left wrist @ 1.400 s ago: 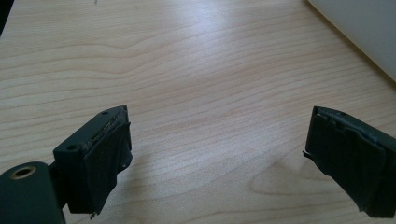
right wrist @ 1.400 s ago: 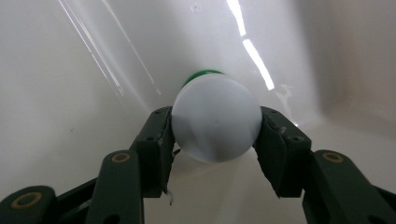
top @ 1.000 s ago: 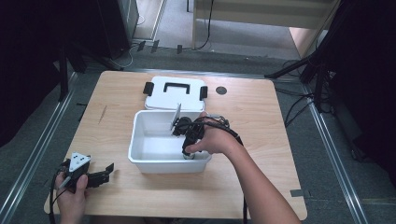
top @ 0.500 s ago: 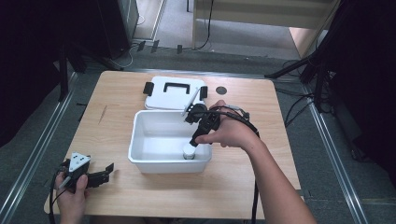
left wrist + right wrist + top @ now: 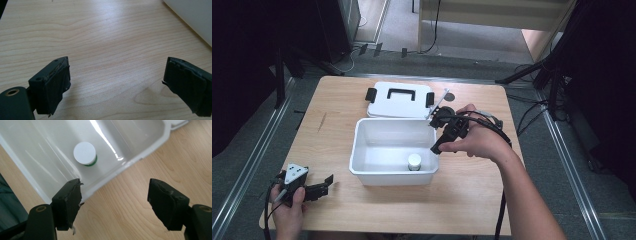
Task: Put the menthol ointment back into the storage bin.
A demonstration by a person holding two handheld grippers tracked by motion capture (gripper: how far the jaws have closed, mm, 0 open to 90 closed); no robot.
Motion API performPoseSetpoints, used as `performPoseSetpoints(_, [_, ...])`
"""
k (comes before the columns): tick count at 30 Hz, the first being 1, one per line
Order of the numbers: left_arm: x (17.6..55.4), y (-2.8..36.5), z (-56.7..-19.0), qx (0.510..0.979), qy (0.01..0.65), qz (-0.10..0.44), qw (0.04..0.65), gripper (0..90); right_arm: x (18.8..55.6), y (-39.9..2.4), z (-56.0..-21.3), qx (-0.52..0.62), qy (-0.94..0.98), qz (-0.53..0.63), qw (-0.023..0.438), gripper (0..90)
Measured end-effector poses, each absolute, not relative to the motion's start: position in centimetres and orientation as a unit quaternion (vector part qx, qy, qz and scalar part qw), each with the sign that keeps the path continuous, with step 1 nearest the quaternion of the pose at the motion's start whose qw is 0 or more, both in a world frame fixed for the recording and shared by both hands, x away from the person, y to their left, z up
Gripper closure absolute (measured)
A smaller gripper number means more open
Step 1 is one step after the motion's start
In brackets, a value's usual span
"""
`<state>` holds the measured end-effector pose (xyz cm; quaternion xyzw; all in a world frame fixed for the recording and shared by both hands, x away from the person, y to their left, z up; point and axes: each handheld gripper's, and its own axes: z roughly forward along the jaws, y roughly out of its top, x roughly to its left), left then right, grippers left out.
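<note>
With the small white-capped bottle (image 5: 414, 161) set upright inside the white bin (image 5: 362, 150), the release step is judged done and the lid (image 5: 399, 100) behind is likely wanted next, while the right gripper (image 5: 435, 136), jaws just opened and empty, is held over the bin's right rim.
</note>
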<state>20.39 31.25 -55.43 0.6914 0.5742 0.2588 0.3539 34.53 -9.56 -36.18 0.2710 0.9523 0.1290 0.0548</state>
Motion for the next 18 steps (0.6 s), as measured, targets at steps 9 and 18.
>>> performPoseSetpoints(9, [20.4, 31.2, -55.4, 0.690, 0.574, 0.261, 0.356, 7.7, 34.2, -13.1, -37.5, 0.306, 0.939, 0.146, 0.057, 26.5])
performPoseSetpoints(18, [20.3, 31.3, -55.4, 0.691, 0.572, 0.261, 0.356, 7.7, 33.6, -16.4, -40.7, 0.346, 0.915, 0.186, 0.091, 25.8])
